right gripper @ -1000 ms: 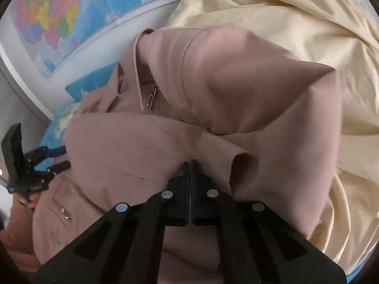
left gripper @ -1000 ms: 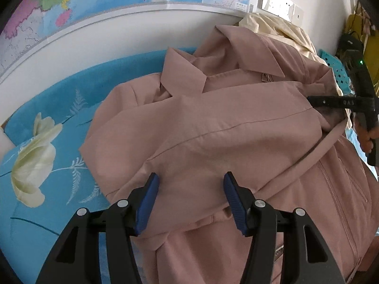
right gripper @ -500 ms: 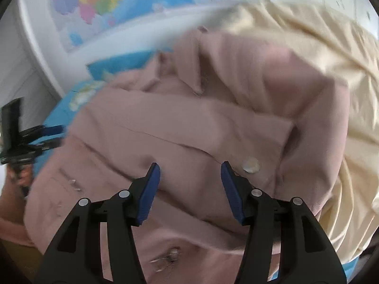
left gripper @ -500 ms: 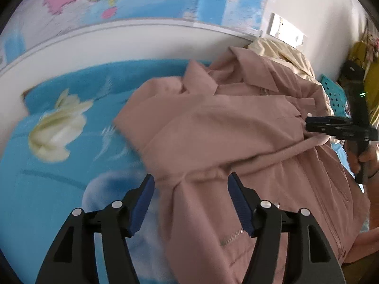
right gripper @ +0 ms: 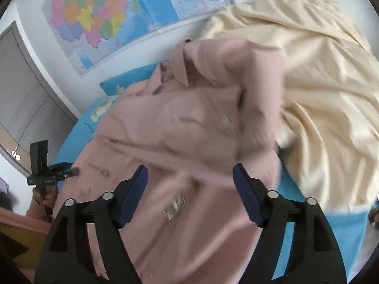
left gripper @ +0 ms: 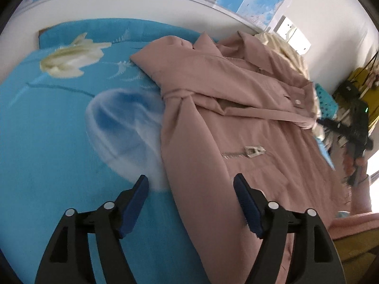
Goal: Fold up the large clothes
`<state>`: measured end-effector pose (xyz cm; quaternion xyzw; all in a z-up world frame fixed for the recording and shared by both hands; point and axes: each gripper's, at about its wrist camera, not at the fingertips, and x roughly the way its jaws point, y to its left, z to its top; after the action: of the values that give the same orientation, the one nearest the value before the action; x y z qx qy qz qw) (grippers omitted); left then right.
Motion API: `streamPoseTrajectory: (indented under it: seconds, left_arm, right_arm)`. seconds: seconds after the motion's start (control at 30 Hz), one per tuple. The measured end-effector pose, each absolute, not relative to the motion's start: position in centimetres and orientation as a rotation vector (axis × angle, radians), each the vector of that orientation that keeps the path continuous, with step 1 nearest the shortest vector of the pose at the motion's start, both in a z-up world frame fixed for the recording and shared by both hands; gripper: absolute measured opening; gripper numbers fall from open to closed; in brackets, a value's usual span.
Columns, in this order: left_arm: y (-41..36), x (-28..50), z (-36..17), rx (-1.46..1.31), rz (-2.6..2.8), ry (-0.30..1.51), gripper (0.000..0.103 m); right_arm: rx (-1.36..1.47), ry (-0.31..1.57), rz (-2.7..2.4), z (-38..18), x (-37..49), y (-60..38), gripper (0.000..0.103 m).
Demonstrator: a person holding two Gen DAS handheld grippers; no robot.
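Both tools are now wide open and hold nothing; a second ago the right tool (right gripper: 190, 184) was pinched shut on a fold of the pink jacket (left gripper: 236, 123), and it has let that fold go; the left tool (left gripper: 190, 194) was open before and is open now. Since then the sleeves have been laid across the chest of the jacket, so I judge that the sleeve fold is finished and the next step is to fold the body.

Now the jacket lies flat on the blue flowered bed sheet (left gripper: 59, 142), collar toward the wall with the map (right gripper: 113, 14); on its right side it touches a cream blanket (right gripper: 319, 82); a metal zipper pull (left gripper: 254, 151) shows on the front.

For the pose: the left tool has drawn back toward the lower part of the jacket and hangs above its left edge, one finger over the sheet and the other over the cloth; the right tool has also pulled back and hovers over the lower right part, fingers pointing toward the collar; this view is blurred, so I cannot tell its height above the cloth.
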<state>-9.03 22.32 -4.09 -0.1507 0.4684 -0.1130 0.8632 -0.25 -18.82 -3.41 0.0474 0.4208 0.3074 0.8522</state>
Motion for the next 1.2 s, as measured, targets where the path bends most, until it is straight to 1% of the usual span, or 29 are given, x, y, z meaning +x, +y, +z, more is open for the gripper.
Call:
streamPoseTrajectory:
  seconds: [0.13,0.37,0.6,0.73,0.77,1.0,1.03,1.1,1.13,1.2]
  left_arm:
    - [21.6,-10.9,-4.1,-0.339,-0.274,0.987,0.073]
    - [20.0,-12.9,-4.1,-0.341,-0.312,1.0,0.073]
    - [18.5,-13.5,-4.1,-0.301,-0.295,1.007,0.074]
    - [17.4,-14.0,-4.1,-0.248,-0.298,1.007,0.078]
    - [17.2,-14.0,-4.2,-0.245,-0.302,1.008,0.079]
    - [16.1,-14.8,-4.2,-0.299,-0.372,1.018,0.087]
    - [15.7,-15.0,-4.3,-0.304,-0.399,1.02,0.092]
    - [14.9,-15.3,-4.3,-0.289,-0.422,1.012,0.094]
    - [14.6,-15.3,-4.4,-0.286,-0.428,1.006,0.096]
    - [14.4,-15.2,-4.4,-0.312,-0.444,1.001,0.097]
  right_arm:
    - [0.123,0.93,0.604,-4.9,-2.8,-21.4,0.08]
    - [0.207,0.982,0.584,-7.4,-5.6,-24.1,0.082]
    - [0.252,0.971,0.594,-8.0,-7.3,-25.0,0.085]
    - [0.254,0.981,0.602,-8.7,-7.9,-24.7,0.086]
    - [0.257,0.985,0.603,-8.9,-8.1,-24.6,0.088]
    - [0.278,0.988,0.645,-9.5,-9.4,-24.4,0.089]
    - [0.274,0.989,0.654,-9.5,-9.6,-24.1,0.089]
    - [0.261,0.988,0.687,-9.5,-10.1,-23.5,0.089]
    - [0.26,0.988,0.706,-9.5,-10.4,-23.3,0.087]
    - [0.269,0.987,0.753,-9.8,-10.8,-22.7,0.086]
